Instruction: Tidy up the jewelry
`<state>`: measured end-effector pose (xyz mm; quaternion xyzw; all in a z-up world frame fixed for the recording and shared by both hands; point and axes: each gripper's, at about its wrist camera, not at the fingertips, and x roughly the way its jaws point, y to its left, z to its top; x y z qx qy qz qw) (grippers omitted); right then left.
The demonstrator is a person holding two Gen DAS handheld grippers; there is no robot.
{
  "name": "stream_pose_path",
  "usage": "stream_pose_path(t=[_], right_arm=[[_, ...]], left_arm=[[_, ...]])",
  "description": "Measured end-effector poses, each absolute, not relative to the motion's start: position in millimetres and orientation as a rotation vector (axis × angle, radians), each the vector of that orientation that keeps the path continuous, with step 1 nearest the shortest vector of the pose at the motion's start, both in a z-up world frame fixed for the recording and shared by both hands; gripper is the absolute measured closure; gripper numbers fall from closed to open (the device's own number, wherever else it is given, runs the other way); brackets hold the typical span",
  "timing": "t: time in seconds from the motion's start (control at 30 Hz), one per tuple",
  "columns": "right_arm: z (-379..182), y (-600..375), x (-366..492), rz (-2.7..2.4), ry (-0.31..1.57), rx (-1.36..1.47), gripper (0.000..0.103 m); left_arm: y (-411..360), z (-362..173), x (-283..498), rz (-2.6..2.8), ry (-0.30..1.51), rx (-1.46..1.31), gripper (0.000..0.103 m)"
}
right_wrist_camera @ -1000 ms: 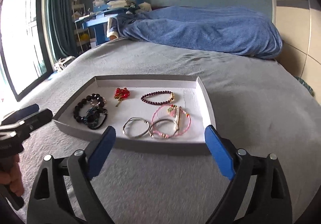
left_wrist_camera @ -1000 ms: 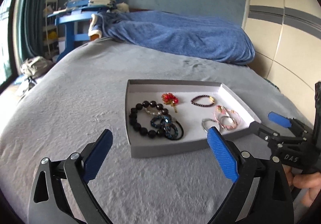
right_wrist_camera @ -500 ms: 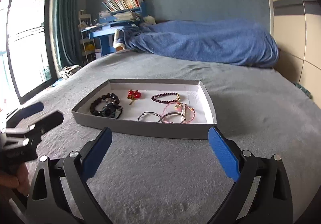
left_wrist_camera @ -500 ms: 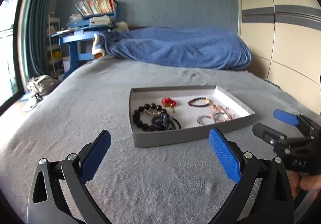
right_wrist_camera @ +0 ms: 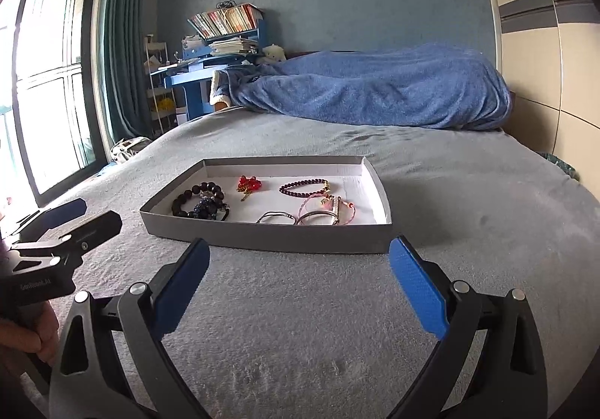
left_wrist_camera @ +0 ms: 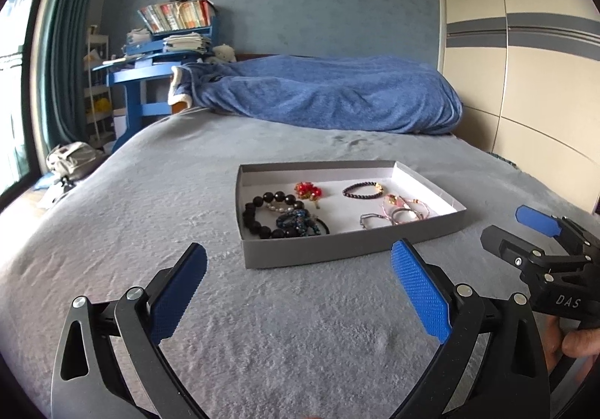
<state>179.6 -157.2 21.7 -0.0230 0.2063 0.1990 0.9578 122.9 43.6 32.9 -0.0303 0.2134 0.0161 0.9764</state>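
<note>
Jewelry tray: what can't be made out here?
- Right wrist view: near wall of the tray hides the lower edges of the black bead bracelet and silver bangles.
- Left wrist view: pink bracelets overlap; count unclear.
- Both views: clasps too small.

Grey tray (left_wrist_camera: 337,250), white inside. Black bead bracelet (left_wrist_camera: 262,212); red bead cluster (left_wrist_camera: 308,190) with gold bits; dark maroon bracelet (left_wrist_camera: 360,190); pink cord bracelets (left_wrist_camera: 407,207); silver bangle (left_wrist_camera: 371,219). Bedspread (left_wrist_camera: 150,194) grey — blanket (left_wrist_camera: 337,100) blue. Gripper pads (left_wrist_camera: 420,291) blue, dotted.
</note>
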Motion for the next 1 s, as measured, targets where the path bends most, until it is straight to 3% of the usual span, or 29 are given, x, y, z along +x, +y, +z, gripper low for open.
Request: stream_pose_path(t=[1.0], right_arm=[[19.2,-156.6,177.1,0.406,0.420,-0.038,0.008]], left_arm=[[39.4,29.0,126.8,0.035,0.455,-0.037,0.005]])
